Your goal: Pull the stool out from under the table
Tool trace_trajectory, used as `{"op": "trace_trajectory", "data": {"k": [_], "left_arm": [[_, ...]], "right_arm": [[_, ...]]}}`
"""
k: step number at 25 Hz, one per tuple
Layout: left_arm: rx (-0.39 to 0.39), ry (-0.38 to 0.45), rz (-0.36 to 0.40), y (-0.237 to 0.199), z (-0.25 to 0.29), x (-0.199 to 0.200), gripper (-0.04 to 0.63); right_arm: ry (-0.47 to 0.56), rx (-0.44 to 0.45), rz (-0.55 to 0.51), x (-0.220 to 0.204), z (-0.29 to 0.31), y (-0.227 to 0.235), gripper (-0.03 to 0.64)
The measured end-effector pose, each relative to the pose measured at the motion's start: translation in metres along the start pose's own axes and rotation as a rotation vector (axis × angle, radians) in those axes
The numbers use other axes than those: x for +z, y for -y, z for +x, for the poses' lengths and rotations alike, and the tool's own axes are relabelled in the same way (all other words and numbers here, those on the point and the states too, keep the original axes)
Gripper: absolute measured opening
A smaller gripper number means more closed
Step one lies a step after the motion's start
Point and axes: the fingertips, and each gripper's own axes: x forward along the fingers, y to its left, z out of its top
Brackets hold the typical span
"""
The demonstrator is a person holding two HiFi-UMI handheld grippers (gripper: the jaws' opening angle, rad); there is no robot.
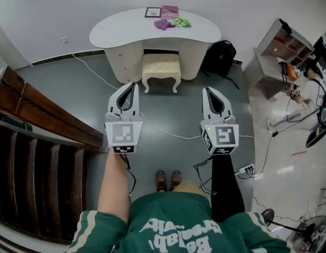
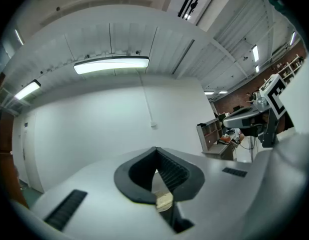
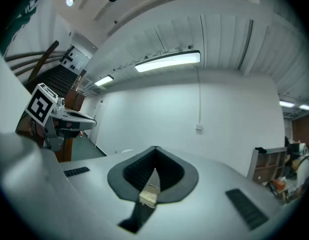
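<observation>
A cream stool (image 1: pixel 161 67) with a padded seat and curved legs stands half tucked into the knee gap of the white kidney-shaped table (image 1: pixel 121 31). Both grippers hang in the air in front of it and point toward it, well short of the seat. My left gripper (image 1: pixel 133 84) is shut and empty, level with the stool's left legs. My right gripper (image 1: pixel 207 90) is also shut and empty, off to the stool's right. In the left gripper view the jaws (image 2: pixel 155 149) meet, with a sliver of stool (image 2: pixel 164 200) below them. The right gripper view shows the same closed jaws (image 3: pixel 155 148).
A dark wooden stair railing (image 1: pixel 41 115) runs along the left. A black backpack (image 1: pixel 221 57) leans by the table's right side, near a small shelf unit (image 1: pixel 274 51). A white cable (image 1: pixel 168 134) crosses the floor to a power strip (image 1: pixel 246 168). Books and cloths (image 1: pixel 170 17) lie on the tabletop.
</observation>
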Motion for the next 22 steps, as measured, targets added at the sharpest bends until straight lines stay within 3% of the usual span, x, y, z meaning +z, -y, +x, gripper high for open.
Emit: {"op": "trace_trajectory", "data": {"k": [22], "left_arm": [[-0.009, 0.004, -0.021, -0.008, -0.001, -0.002, 0.014]], "right_arm": [[0.021, -0.005, 0.043, 0.001, 0.006, -0.006, 0.008]]}}
